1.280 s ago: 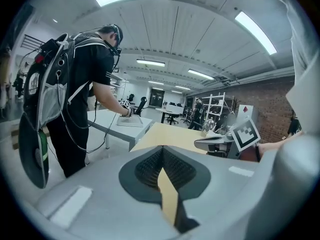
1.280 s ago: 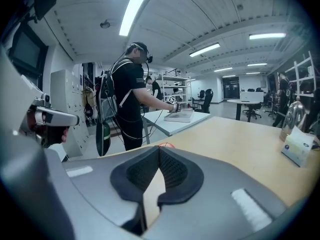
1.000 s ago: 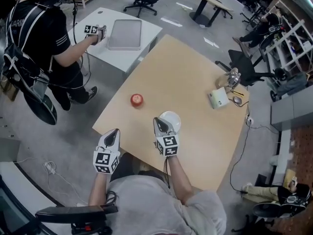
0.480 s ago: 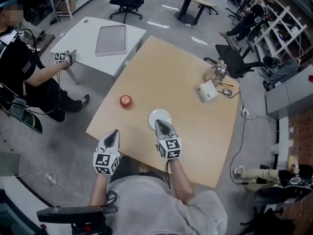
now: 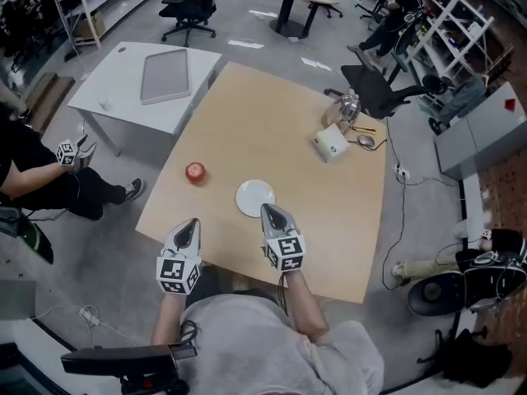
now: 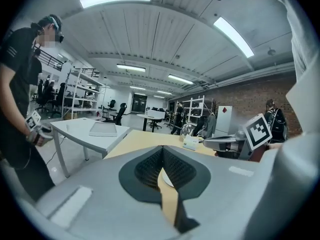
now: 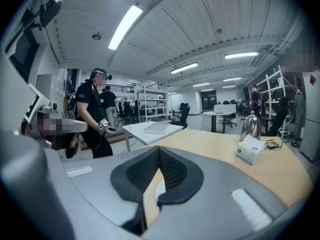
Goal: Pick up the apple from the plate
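The small round red apple lies on the pale wooden tabletop, not on the round white plate, apart from it at its ten o'clock. The left claw, pressed together and empty, hovers at the apple's six o'clock. The right claw, also pressed together on nothing, points at the plate's five o'clock rim.

Apple: red, ahead and left of the left gripper jaws.
Plate: plain white, just ahead of the right gripper jaws.
Table: pale tan, unpatterned.
Both grippers: grey shells, black ribbed pads; cubes are marked with black-and-white squares.
Box, far beyond the right jaws: white.
Tray: grey, on a white side table.
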